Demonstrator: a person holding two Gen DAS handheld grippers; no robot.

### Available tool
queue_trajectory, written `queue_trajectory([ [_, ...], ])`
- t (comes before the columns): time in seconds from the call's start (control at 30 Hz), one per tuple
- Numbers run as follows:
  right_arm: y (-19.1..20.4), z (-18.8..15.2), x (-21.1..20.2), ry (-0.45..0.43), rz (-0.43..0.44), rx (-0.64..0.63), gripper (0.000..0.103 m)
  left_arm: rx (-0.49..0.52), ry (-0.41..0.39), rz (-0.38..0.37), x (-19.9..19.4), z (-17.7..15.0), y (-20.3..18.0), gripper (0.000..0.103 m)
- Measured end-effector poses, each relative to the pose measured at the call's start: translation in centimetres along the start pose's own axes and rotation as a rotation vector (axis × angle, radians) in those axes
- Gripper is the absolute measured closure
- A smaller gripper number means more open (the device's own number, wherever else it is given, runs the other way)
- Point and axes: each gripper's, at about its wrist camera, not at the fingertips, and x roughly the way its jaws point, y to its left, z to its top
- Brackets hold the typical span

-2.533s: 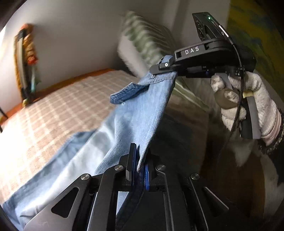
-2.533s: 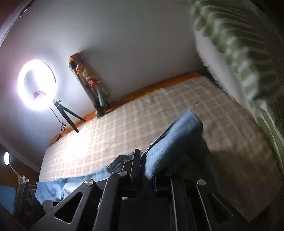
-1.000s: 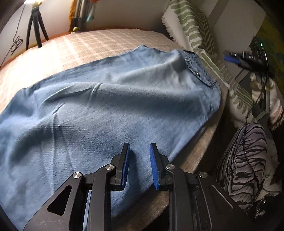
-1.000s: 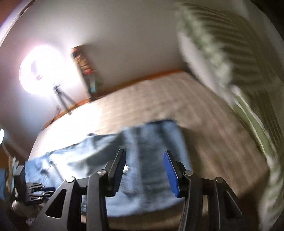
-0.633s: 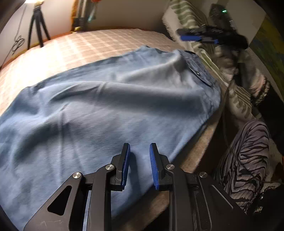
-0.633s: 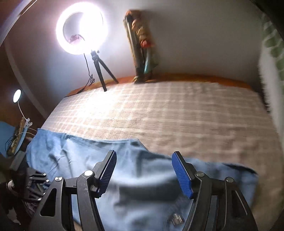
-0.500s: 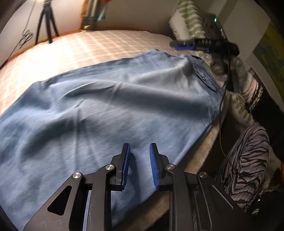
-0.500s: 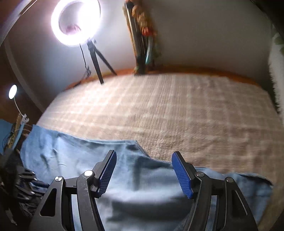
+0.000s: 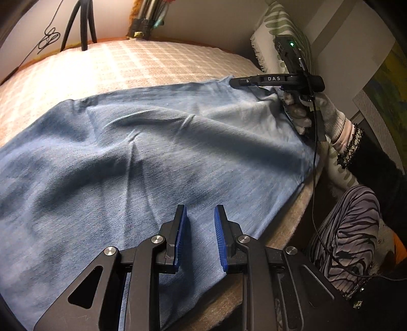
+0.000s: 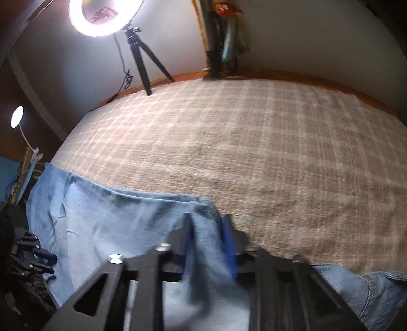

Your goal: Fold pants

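Light blue denim pants [image 9: 152,157] lie spread flat across the checked bedspread [image 10: 254,152]. My left gripper [image 9: 199,236] hovers over their near edge, its blue pads a narrow gap apart with nothing between them. A white-gloved hand [image 9: 318,112] holds my right gripper [image 9: 232,82] at the pants' far right corner. In the blurred right wrist view the right gripper [image 10: 207,219] has its jaws closing on a raised fold of the pants [image 10: 114,224]. That fold fills the gap between them.
A lit ring light [image 10: 101,15] on a black tripod [image 10: 142,63] stands at the bed's far side. A green-striped pillow [image 9: 285,25] leans at the right. The bed edge [image 9: 292,211] drops off beside a person's zebra-patterned leg [image 9: 348,224].
The right gripper came down from wide open above the pants onto their far corner and narrowed around a denim fold. The left gripper kept its narrow gap and slid slightly along the near edge.
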Motion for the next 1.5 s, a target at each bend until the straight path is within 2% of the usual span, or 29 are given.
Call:
queue_trajectory([
  [0.07, 0.7, 0.4, -0.1, -0.032, -0.069, -0.025, 0.096, -0.003, -0.001, 0.000, 0.0, 0.0, 0.0, 0.083],
  [0.13, 0.7, 1.2, -0.2, -0.056, -0.180, -0.029, 0.103, -0.002, -0.003, 0.003, 0.0, 0.1, 0.0, 0.083],
  [0.17, 0.4, 1.6, -0.1, -0.063, -0.217, -0.021, 0.103, -0.001, -0.004, 0.004, 0.1, 0.0, 0.0, 0.083],
  [0.27, -0.6, 2.5, 0.3, -0.050, -0.188, 0.019, 0.103, 0.001, -0.005, 0.006, 0.0, -0.2, 0.0, 0.083],
  [0.3, -1.0, 2.5, -0.3, -0.052, -0.183, 0.031, 0.099, 0.005, -0.005, 0.008, 0.0, -0.2, 0.0, 0.083],
  [0.33, -1.4, 2.6, -1.0, -0.060, -0.174, 0.044, 0.092, 0.008, -0.005, 0.010, 0.0, -0.2, -0.1, 0.083],
  [0.37, -2.0, 2.6, -2.4, -0.093, -0.168, 0.065, 0.072, 0.013, -0.005, 0.013, 0.0, -0.3, -0.2, 0.083],
  [0.4, -2.8, 2.5, -3.8, -0.126, -0.168, 0.084, 0.066, 0.014, -0.005, 0.014, 0.0, -0.3, -0.2, 0.083],
  [0.53, -8.2, 0.6, -9.6, -0.232, -0.179, 0.241, 0.060, 0.005, -0.002, 0.014, 0.1, -0.2, -0.2, 0.083],
  [0.6, -11.2, -1.4, -11.5, -0.255, -0.195, 0.314, 0.041, 0.003, -0.002, 0.016, 0.1, -0.1, -0.2, 0.083],
  [0.67, -14.4, -3.9, -12.9, -0.260, -0.191, 0.393, 0.031, 0.001, -0.004, 0.015, 0.2, -0.1, -0.2, 0.083],
  [0.8, -19.0, -8.0, -13.1, -0.215, -0.228, 0.478, 0.030, -0.024, -0.007, -0.002, 0.3, 0.2, 0.2, 0.083],
  [0.9, -20.9, -10.1, -12.5, -0.210, -0.133, 0.523, 0.028, -0.034, -0.009, -0.004, 0.5, 0.5, 0.3, 0.083],
  [0.97, -21.4, -10.7, -11.9, -0.209, -0.098, 0.529, 0.025, -0.025, -0.012, 0.001, 0.5, 0.6, 0.1, 0.083],
  [1.13, -21.4, -10.5, -9.9, -0.185, -0.089, 0.504, 0.023, -0.021, -0.013, 0.008, 0.6, 0.7, 0.0, 0.083],
  [1.23, -21.1, -10.4, -9.7, -0.181, -0.080, 0.485, 0.023, -0.020, -0.016, 0.010, 0.6, 0.7, 0.0, 0.083],
  [1.27, -21.0, -10.3, -9.6, -0.180, -0.068, 0.479, 0.029, -0.017, -0.017, 0.011, 0.6, 0.6, -0.1, 0.083],
  [1.3, -20.6, -10.3, -9.6, -0.172, -0.046, 0.469, 0.043, -0.016, -0.018, 0.012, 0.7, 0.7, -0.1, 0.083],
  [1.37, -19.9, -10.3, -9.6, -0.171, -0.068, 0.450, 0.051, -0.018, -0.018, 0.014, 0.7, 0.7, -0.1, 0.083],
  [1.4, -19.7, -10.3, -9.8, -0.169, -0.056, 0.446, 0.064, -0.017, -0.018, 0.015, 0.8, 0.8, -0.1, 0.083],
  [1.43, -19.4, -10.5, -9.8, -0.166, -0.029, 0.453, 0.072, -0.015, -0.018, 0.017, 0.8, 0.8, -0.2, 0.083],
  [1.5, -18.1, -10.3, -10.2, -0.175, -0.068, 0.436, 0.083, -0.014, -0.018, 0.019, 0.8, 0.8, -0.1, 0.083],
])
